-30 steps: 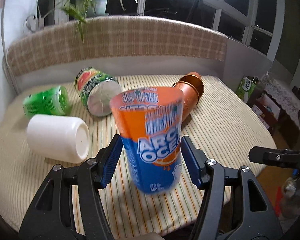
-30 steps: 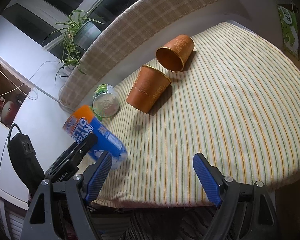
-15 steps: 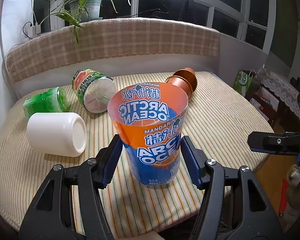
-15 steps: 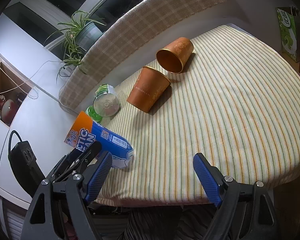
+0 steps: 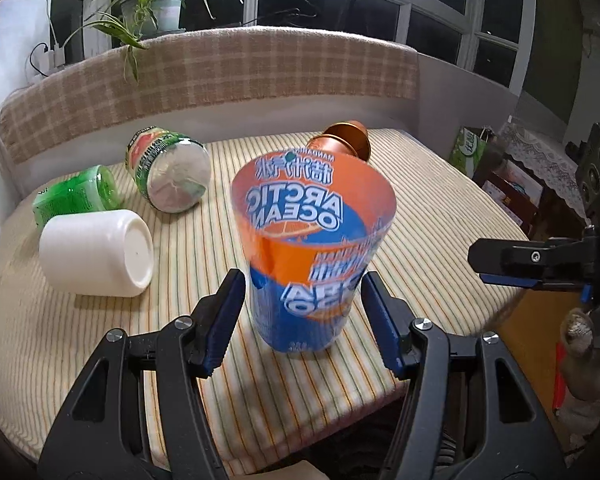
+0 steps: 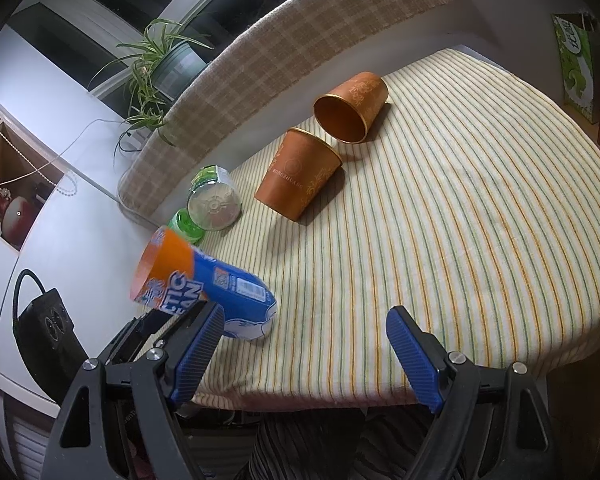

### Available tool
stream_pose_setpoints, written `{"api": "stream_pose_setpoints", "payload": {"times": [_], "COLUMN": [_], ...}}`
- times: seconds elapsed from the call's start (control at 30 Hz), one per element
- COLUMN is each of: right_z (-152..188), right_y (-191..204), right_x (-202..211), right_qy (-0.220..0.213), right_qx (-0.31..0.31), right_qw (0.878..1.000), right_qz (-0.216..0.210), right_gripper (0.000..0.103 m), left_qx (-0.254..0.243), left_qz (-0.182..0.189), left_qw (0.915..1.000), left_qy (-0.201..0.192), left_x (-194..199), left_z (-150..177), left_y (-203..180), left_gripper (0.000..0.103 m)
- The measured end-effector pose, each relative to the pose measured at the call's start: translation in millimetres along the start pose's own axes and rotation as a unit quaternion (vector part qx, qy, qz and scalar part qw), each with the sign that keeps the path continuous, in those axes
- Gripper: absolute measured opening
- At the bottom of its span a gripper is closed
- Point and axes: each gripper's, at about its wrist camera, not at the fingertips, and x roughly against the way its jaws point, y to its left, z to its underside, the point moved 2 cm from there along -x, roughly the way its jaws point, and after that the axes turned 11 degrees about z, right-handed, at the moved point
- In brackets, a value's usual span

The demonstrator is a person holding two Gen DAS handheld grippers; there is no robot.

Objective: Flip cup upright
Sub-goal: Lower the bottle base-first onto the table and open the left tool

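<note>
Left gripper [image 5: 304, 320] jaws apart around blurred cup [image 5: 312, 252] — seemingly untouched; right gripper [image 6: 306, 356] jaws wide, empty.

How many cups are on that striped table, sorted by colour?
Orange-and-blue cup: 1, standing between the left gripper fingers
Copper-brown cups: 2, lying down
White cup: 1, lying down
Green cup: 1, lying down
Clear cup with green-and-red label: 1, lying down
Total: 6
</note>
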Motion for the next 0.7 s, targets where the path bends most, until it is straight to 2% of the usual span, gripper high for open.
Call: {"api": "stream_pose_setpoints", "payload": {"times": [0.03, 0.1, 0.37, 0.7], "right_z": [0, 1, 2, -2], "right_y": [0, 1, 0, 6], "right_x": [0, 1, 1, 5], "right_qy": [0.000, 0.000, -0.004, -0.039], "right_qx": [0.001, 0.001, 0.004, 0.043], "right_qw": [1.000, 1.000, 1.000, 0.998], "right_qz": [0.000, -0.001, 0.001, 0.026], "right_gripper": [0.086, 0.086, 0.086, 0.086], "left_qx": [-0.001, 0.001, 0.021, 0.042], "left_qz": [0.000, 0.002, 0.018, -0.003], "left_qw": [1.0000, 1.0000, 0.9996, 0.9990], "left_qy": [0.001, 0.004, 0.009, -0.010], "left_x": [-1, -2, 2, 25], "left_z": [1, 3, 7, 20], "left_y": [-1, -1, 1, 18], "left_gripper": [0.063, 0.070, 0.071, 0.072]}}
